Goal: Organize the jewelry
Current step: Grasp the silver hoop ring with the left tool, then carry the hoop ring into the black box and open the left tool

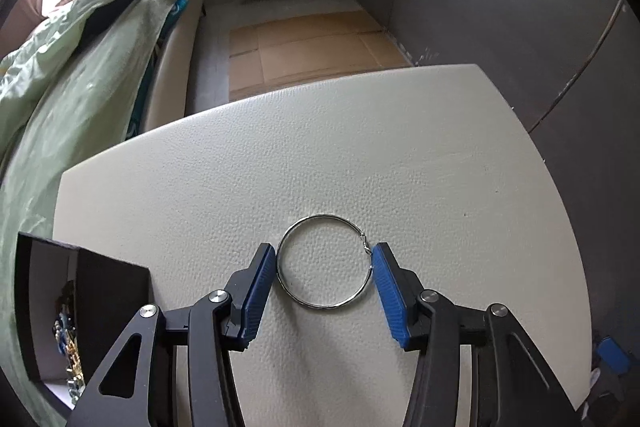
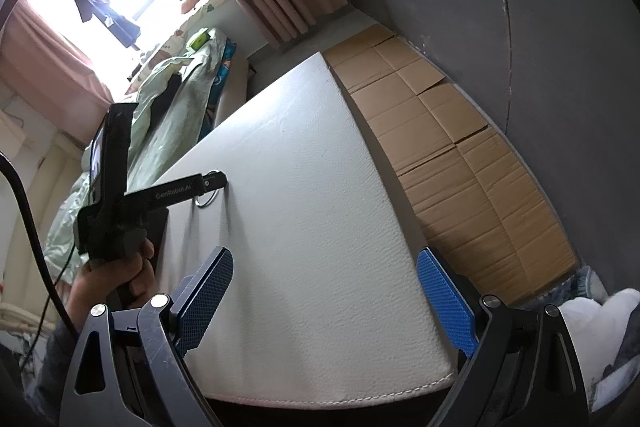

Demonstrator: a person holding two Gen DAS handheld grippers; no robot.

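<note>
While the white table point(image 1: 360, 131) spreads under both my tools, I am at the pick-up step of sorting the jewelry. At its near left edge stands the black box point(image 1: 108, 291), open, with beads and gold pieces showing inside; I take that as where things go. My right gripper point(image 2: 324, 303) hangs over the near right corner of the table, its blue pads spread wide with nothing between them. My left gripper point(image 1: 324, 291) points steeply down at the table near its middle. Its jaws are half spread around the silver hoop point(image 1: 326, 261), which lies flat on the table. The left pad looks to be touching the hoop's rim, and the right pad sits at the small clasp point(image 1: 365, 245) on the hoop's far right; whether they press yet I cannot tell.

Next I judge I must close gently across the hoop. The wire is thin and flat on the surface, so it may slip or spring out. Then lift and carry it left to the box.
</note>
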